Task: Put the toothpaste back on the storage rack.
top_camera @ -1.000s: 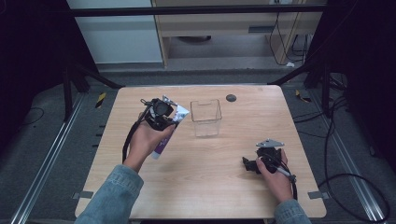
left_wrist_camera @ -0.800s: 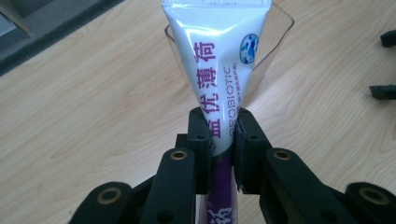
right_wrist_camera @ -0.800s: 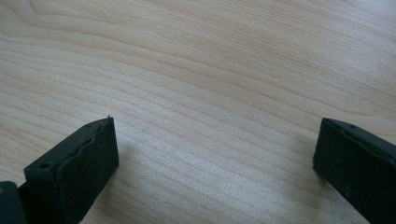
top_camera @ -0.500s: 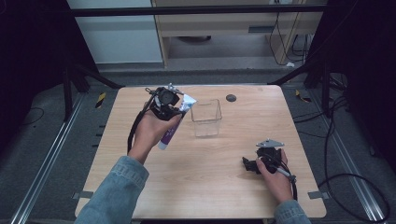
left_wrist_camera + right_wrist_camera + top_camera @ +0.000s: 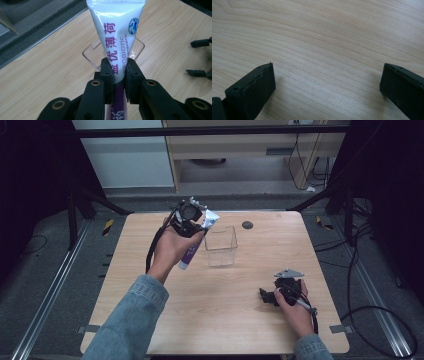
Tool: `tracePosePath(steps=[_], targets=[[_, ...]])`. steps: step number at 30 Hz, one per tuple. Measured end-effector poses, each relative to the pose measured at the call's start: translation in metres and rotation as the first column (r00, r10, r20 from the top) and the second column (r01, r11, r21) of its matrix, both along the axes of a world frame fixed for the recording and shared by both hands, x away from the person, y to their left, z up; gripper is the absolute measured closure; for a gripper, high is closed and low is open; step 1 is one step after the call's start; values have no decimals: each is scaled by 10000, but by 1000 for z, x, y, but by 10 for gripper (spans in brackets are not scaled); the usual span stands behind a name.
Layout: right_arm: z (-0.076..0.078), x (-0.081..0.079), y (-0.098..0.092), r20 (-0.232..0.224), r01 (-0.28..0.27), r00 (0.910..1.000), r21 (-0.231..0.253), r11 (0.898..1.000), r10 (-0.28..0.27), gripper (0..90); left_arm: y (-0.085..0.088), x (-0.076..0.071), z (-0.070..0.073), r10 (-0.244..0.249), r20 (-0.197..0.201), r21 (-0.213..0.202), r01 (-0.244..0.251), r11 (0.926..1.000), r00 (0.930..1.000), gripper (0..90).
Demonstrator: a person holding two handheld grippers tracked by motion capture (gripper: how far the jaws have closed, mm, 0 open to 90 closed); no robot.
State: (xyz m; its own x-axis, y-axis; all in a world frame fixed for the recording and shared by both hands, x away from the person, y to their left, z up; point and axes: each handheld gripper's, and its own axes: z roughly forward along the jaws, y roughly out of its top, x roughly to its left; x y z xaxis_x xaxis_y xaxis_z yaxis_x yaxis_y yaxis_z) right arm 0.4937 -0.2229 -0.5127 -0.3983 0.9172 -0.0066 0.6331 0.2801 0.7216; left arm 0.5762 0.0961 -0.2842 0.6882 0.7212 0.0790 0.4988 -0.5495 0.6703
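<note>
Left gripper (image 5: 117, 72) pinches the white-and-purple toothpaste tube (image 5: 117, 32), held raised beside the clear plastic box (image 5: 221, 246); insertion apparently pending. Right gripper (image 5: 327, 82) spread, idle on the table.

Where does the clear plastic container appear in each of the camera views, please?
High view: the clear container stands mid-table, just right of the toothpaste tube in the left claw.
Left gripper view: centre, behind the clamped tube, rim at.
Right gripper view: not in it.
Shared landmark: the tube.

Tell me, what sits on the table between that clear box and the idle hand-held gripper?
Nothing: in the high view, bare wooden table separates the clear box from the right hand-held gripper.
</note>
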Motion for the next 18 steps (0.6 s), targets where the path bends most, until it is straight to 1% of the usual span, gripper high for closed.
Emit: tracePosePath(steps=[1,3,5,7,9,11,12,13,16,18], targets=[[0,0,0,0,0,10000,0,10000,0,3,0,0,0,0,0,0,0,10000,10000,786],[0,0,0,-8,6,10000,-6,10000,-6,4,-3,3,7,51,167,-81,-50,10000,9998,785],[0,0,0,-5,9,10000,7,10000,-9,4,-4,5,12,110,292,-117,-106,9999,9995,785],[0,0,0,-6,5,10000,0,10000,-5,4,-5,9,14,151,314,-125,-147,9998,9994,786],[0,0,0,-3,7,10000,0,10000,-7,4,-6,13,14,202,234,-80,-200,9998,9995,786],[0,0,0,-10,8,10000,8,10000,-8,4,-7,14,15,186,229,-39,-185,9998,9996,786],[0,0,0,-12,10,10000,13,10000,-10,4,-8,15,17,187,315,2,-187,9998,9993,786],[0,0,0,-12,10,10000,13,10000,-10,4,-8,15,17,187,315,2,-187,9998,9993,786],[0,0,0,-10,2,10000,7,10000,-2,4,-11,19,23,243,451,-247,-232,9994,9987,786],[0,0,0,-13,8,10000,10,10000,-8,4,-14,22,25,224,512,-255,-211,9995,9984,786]])
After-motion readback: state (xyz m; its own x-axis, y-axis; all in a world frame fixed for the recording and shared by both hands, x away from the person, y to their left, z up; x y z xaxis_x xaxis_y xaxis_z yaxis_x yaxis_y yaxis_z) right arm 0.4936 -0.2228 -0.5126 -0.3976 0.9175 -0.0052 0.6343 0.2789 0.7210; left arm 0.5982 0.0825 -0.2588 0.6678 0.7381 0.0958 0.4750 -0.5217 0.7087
